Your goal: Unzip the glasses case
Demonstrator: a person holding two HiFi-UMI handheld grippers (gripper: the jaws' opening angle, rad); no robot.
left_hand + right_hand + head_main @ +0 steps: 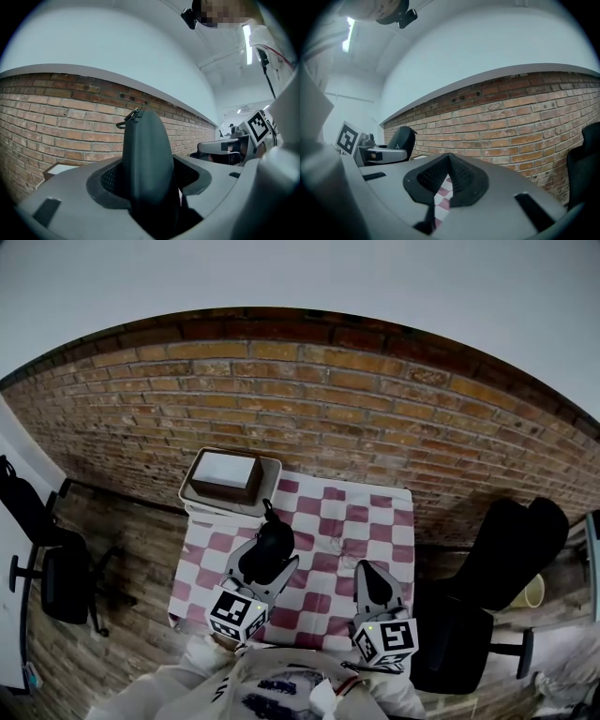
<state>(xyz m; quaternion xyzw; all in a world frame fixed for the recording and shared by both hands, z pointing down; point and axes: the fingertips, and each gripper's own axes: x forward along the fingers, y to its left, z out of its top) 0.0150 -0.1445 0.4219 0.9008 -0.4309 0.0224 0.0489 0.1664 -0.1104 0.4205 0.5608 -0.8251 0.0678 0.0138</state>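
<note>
1. Jaws of the left gripper (151, 185) clamp the black case (144, 154), held on edge over the checked bench (339, 521), zip pull (127, 118) at its far tip.
2. Right gripper (449, 164): jaws pressed together, nothing between them, hovering near the case's right side, over the same bench.

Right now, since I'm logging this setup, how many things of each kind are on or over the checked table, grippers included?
Glasses case: 1
Tray: 1
Box: 1
Grippers: 2, left gripper and right gripper
Total: 5
</note>
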